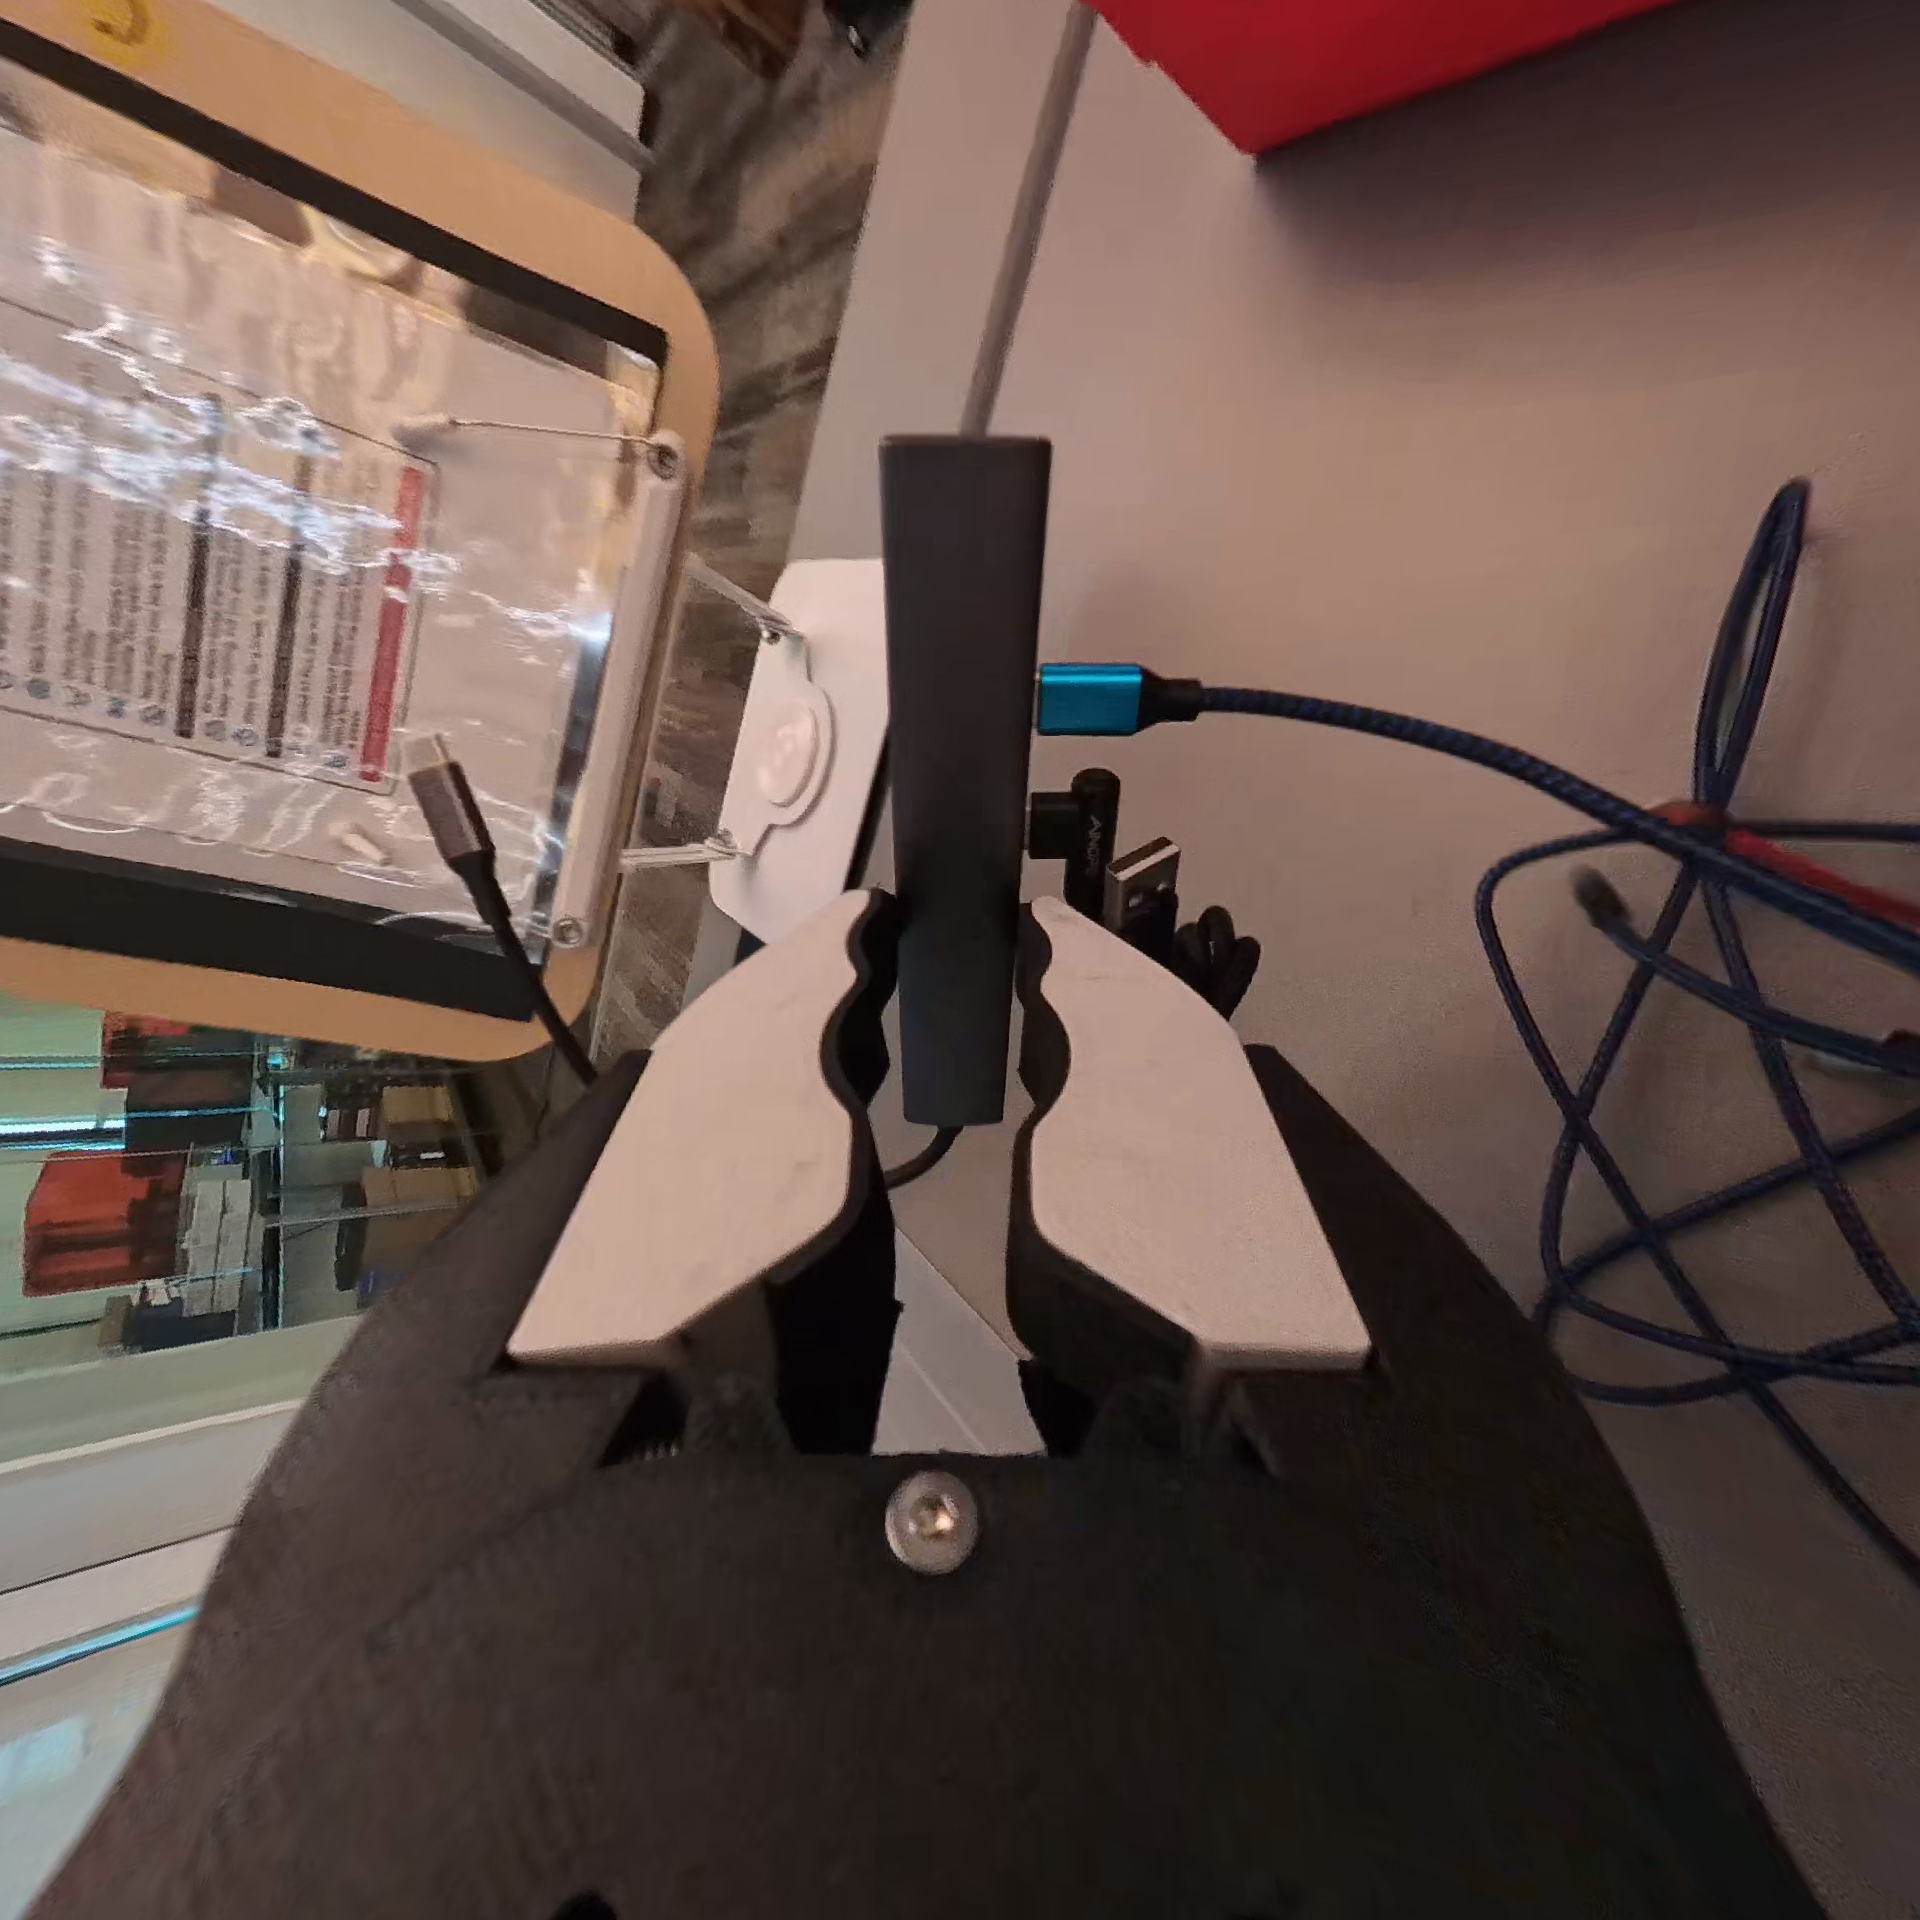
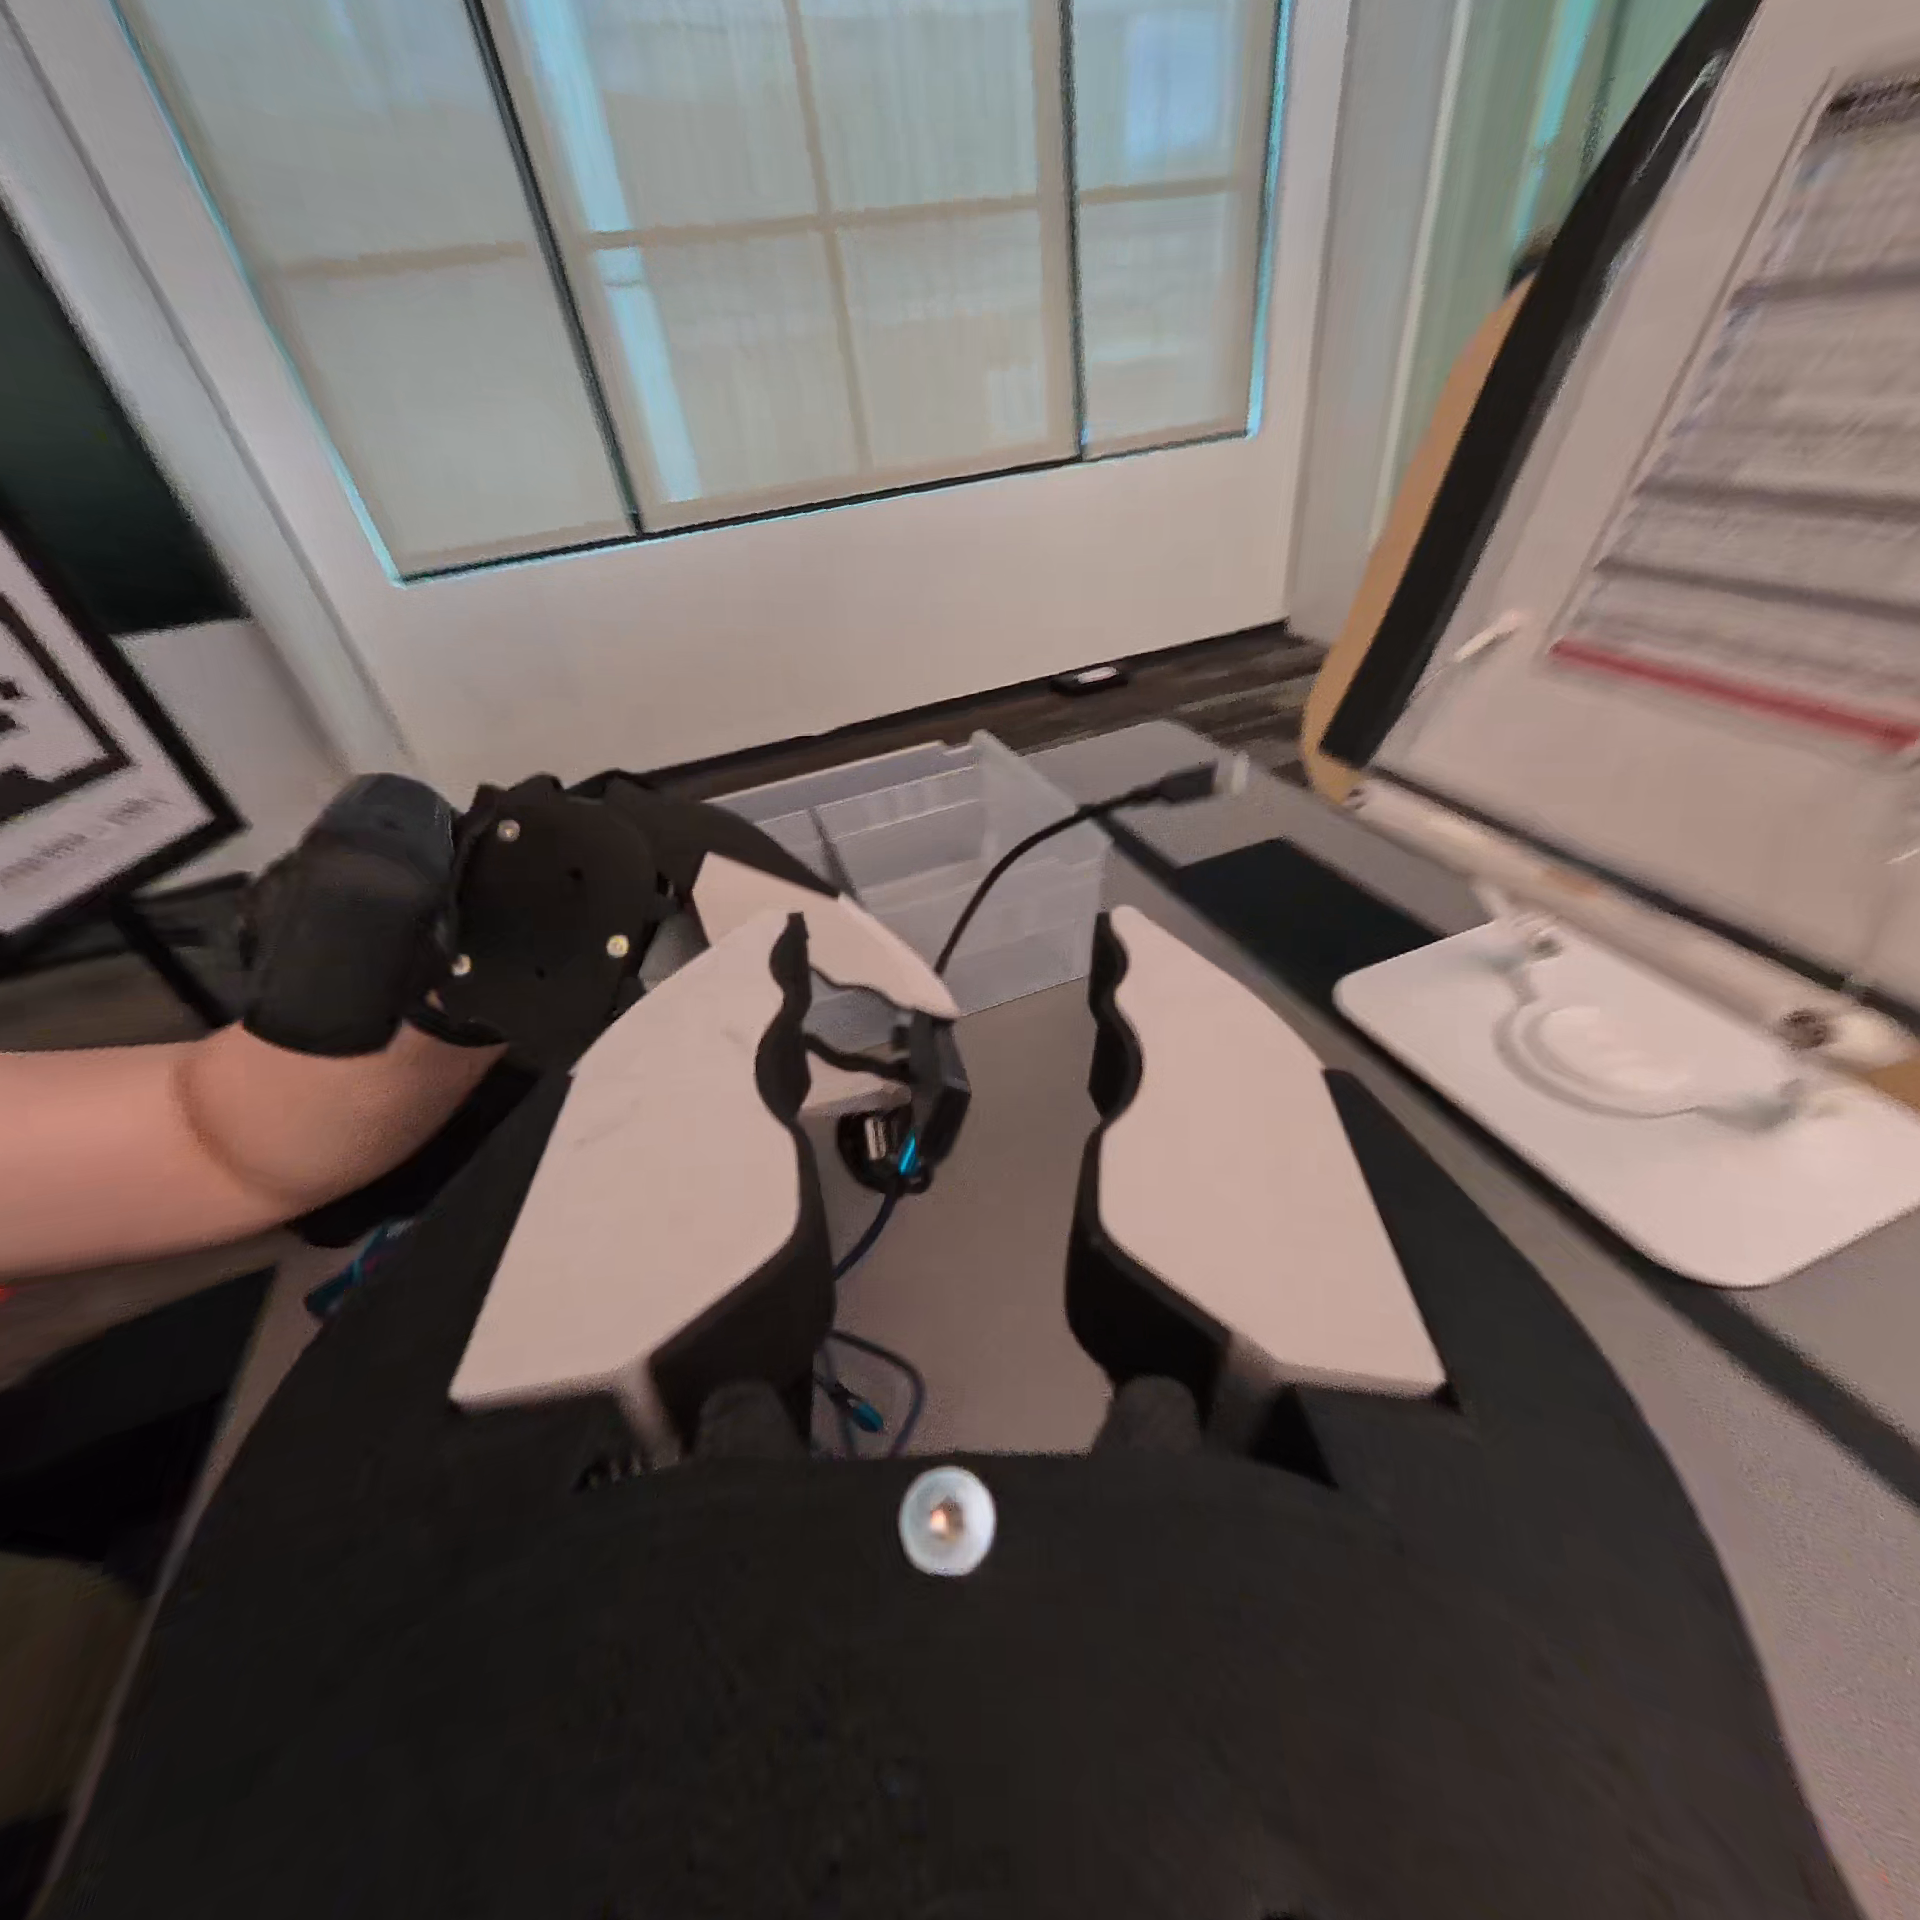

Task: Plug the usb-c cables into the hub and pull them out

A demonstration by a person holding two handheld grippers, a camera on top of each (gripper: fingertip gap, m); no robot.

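- The slim dark-grey bar-shaped hub is lifted off the grey desk, pinched at its cabled end by the left gripper, jaws clamped on its two long sides.
- Its long axis runs straight out along the left fingers, so the port side faces to that gripper's right.
- A bright blue metal usb-c plug is seated in that side, sticking out square to the hub, its dark-blue braided cable trailing off into a loose tangle on the desk.
- A second cable, black with a grey plug, hangs free in the air on the hub's other side, plugged into nothing.
- The right gripper has its jaws wide apart and holds nothing; the hub sits ahead, in line with the gap, beyond the tips.
- So the right is the free one, and the blue plug looks like its likely target: a pull should run straight out, across the hub's length.
- The left, held in a black-gloved hand, comes in from the side, roughly level.
- Further out: a white flat stand base towards the desk's far edge.
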